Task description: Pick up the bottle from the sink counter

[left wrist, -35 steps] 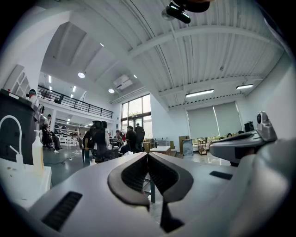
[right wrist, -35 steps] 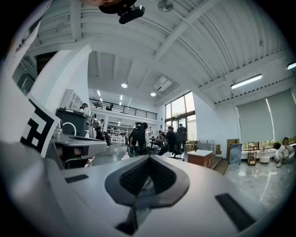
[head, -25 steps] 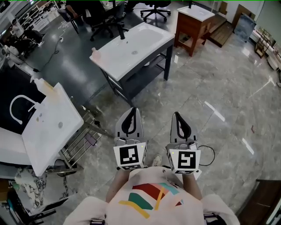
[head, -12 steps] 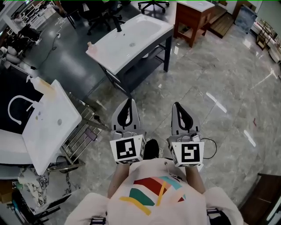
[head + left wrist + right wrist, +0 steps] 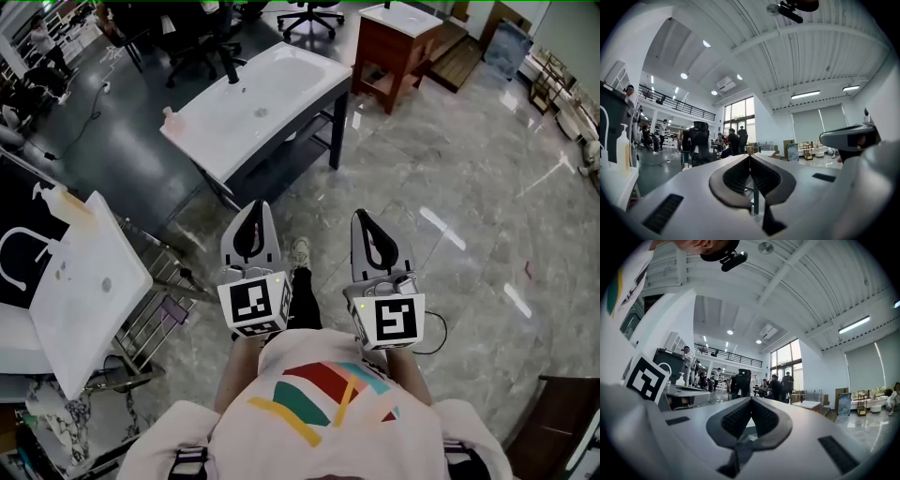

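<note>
A small pinkish bottle (image 5: pixel 172 115) stands on the near left corner of the white sink counter (image 5: pixel 281 94) ahead of me; the left gripper view shows it far off as a small bottle (image 5: pixel 685 166). My left gripper (image 5: pixel 251 206) and right gripper (image 5: pixel 362 216) are held side by side at waist height above the floor, well short of the counter. Both are shut with nothing between the jaws, which the left gripper view (image 5: pixel 750 156) and the right gripper view (image 5: pixel 751 399) confirm.
A second white sink (image 5: pixel 80 281) on a metal rack stands at my left with a pump bottle (image 5: pixel 58 195) at its back corner. A black faucet (image 5: pixel 230 70) rises from the far sink. A wooden vanity (image 5: pixel 398 47) and office chairs stand behind. People stand far off.
The sink counter and left sink have slid left and down in the head view as I step forward. Both grippers have stayed shut, side by side.
</note>
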